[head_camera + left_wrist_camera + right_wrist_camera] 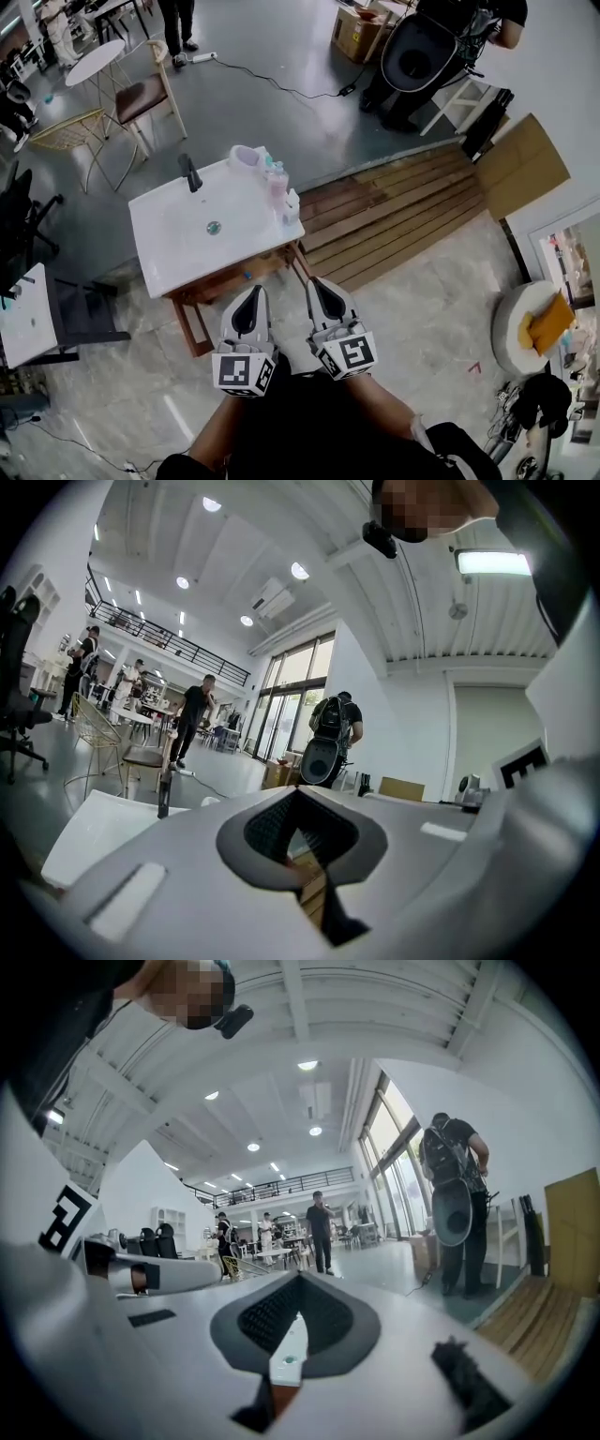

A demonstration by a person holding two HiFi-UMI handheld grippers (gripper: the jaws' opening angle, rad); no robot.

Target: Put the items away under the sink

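A white sink (178, 246) with a black tap (189, 172) stands on a wooden frame (234, 281) ahead of me. On its right rim stand a pink bottle (277, 180), a small white bottle (292, 206) and a pale cup (246, 157). My left gripper (251, 292) and right gripper (316, 284) are side by side close to my body, short of the sink's near edge and pointing at it. Both are shut with nothing in them. In the left gripper view the jaws of the left gripper (298, 794) meet, with the tap (164, 794) beyond. In the right gripper view the right gripper (300, 1279) is closed too.
Wooden decking (394, 211) lies right of the sink, with a cardboard sheet (520, 164) beyond. A chair (145, 94) and round table (94, 61) stand behind the sink. A black chair (84, 314) and white desk (23, 314) are at left. A round white stool (530, 328) stands at right.
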